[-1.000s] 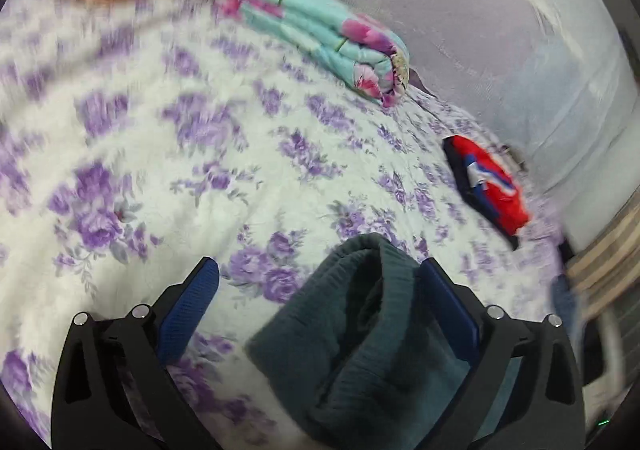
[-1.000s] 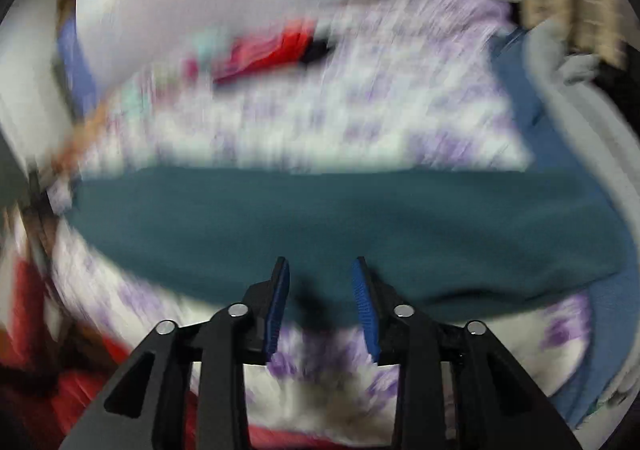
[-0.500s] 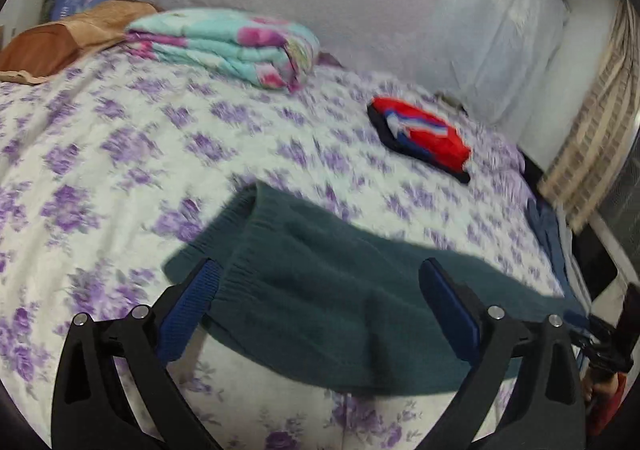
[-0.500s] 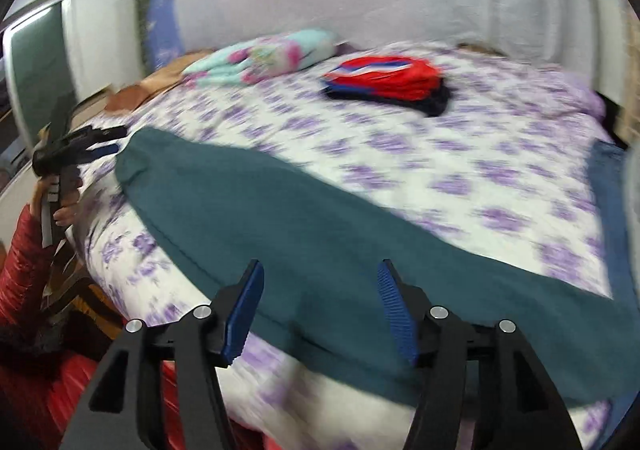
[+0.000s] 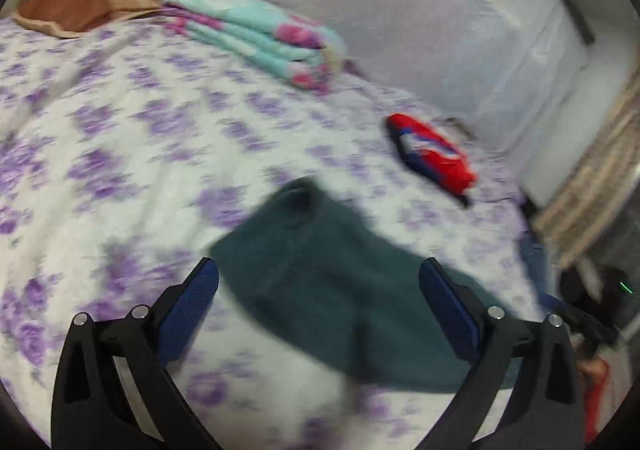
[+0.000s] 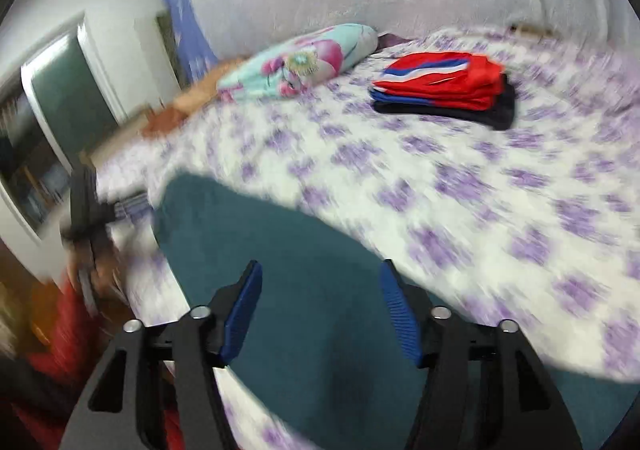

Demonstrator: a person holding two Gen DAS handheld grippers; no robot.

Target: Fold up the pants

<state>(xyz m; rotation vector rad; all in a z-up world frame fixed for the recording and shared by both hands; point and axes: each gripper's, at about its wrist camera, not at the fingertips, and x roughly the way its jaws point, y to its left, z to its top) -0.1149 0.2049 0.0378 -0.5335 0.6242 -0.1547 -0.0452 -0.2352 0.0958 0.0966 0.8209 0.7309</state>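
Left wrist: left gripper (image 5: 316, 306) hovering, jaws wide, gripping nothing; teal pants (image 5: 340, 290) lying flat on floral bed (image 5: 120, 130), folding not finished.

Right wrist: right gripper (image 6: 320, 306) jaws closing, empty, above pants. Red folded garment (image 6: 444, 86) and floral blanket (image 6: 304, 58) sitting well apart, obstructing nothing.

Dark teal knit pants (image 5: 340, 290) lie spread, apparently flat, on the bed just beyond and under both open tongs.

Left hand-held gripper (image 5: 319, 304) wide apart, right hand-held gripper (image 6: 320, 308) closing, empty.
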